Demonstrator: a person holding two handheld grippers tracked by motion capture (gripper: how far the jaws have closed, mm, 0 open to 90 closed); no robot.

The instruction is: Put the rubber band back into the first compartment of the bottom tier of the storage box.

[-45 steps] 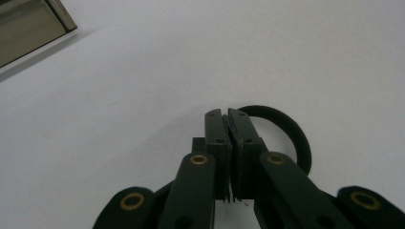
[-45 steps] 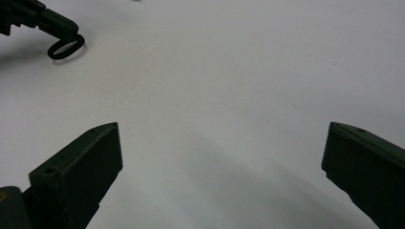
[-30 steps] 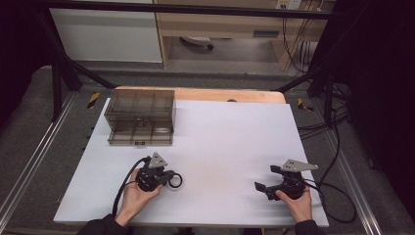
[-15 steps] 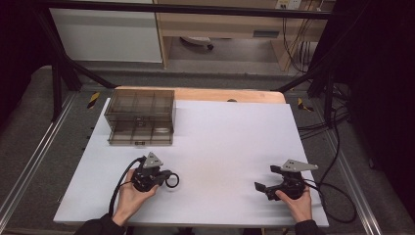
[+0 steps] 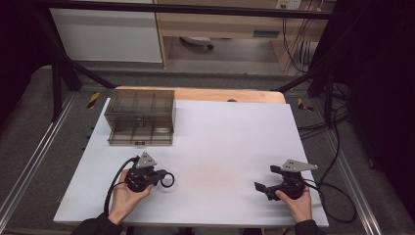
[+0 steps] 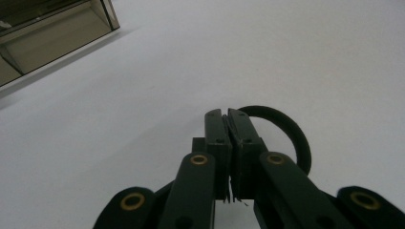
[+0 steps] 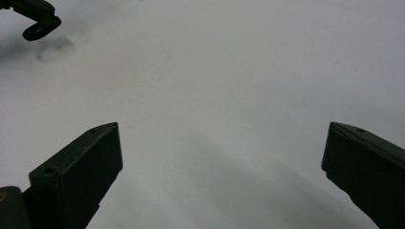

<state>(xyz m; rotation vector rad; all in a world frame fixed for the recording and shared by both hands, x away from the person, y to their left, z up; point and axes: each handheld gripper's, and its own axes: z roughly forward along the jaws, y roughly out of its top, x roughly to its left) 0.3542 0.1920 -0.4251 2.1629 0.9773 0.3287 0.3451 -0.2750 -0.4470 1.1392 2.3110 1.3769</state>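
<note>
While both rest on the white table, we note the left gripper pinches a black ring. The right gripper gapes wide, holding nothing.

— What do we see on the table?
— A matt white top, smooth, with a bare wood strip at its far edge.
— And the box?
— We read it as smoky see-through plastic, glossy.
— The tools?
— The left gripper and the right gripper look like matt black plastic; we note brass-coloured rivets on the left one.
</note>
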